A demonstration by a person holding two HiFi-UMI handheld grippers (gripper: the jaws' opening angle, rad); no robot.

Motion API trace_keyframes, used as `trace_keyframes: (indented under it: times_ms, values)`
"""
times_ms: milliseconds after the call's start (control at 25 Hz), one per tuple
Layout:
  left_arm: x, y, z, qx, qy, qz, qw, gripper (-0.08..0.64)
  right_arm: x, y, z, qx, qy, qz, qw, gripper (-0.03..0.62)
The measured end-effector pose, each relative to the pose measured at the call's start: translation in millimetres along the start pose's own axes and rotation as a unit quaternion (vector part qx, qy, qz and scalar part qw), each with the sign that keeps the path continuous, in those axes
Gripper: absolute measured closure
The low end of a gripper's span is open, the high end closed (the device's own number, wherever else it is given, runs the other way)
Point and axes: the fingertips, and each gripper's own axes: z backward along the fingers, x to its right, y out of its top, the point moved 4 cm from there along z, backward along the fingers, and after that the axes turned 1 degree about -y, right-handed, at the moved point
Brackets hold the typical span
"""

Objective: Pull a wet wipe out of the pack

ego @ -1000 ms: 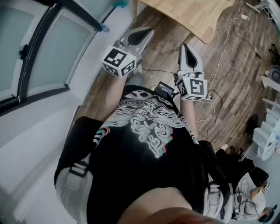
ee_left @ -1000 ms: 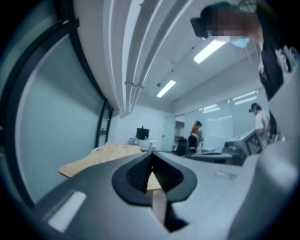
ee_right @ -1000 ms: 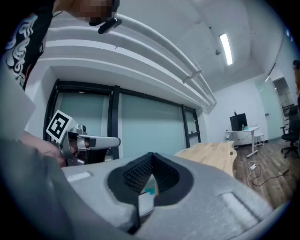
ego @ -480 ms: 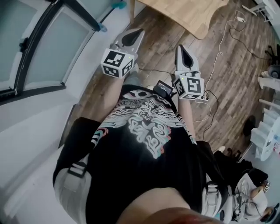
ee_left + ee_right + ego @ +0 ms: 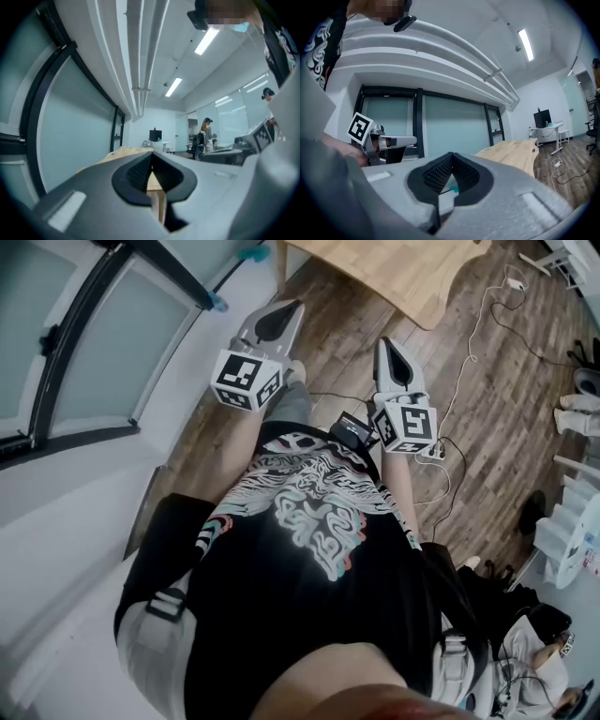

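The left gripper and the right gripper are held level, side by side, in front of the person's black printed shirt and above the brown plank floor. Each gripper's jaws are pressed together with nothing between them. Both tips point towards the light wooden surface and stop short of it. No view shows the pack of wet wipes.

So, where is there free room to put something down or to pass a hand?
The wooden table top shows bare in its visible part. The floor strip between left gripper and right gripper is free too. Crowded: cables on the floor at the right gripper's outer side.
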Motion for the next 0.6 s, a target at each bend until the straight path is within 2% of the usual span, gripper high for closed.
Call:
trace_keyframes:
  times_ms: [280,600]
  values:
    - [-32,-10,-43,0.001,-0.009,0.039,0.9992,0.574,28,-8,-42,-0.014,-0.004,0.002,1.000,0.594]
    - [-100,-6,-125,-0.022,0.003,0.001,0.9998,0.574,72,-6,-133,-0.032,-0.014,-0.004,0.999,0.594]
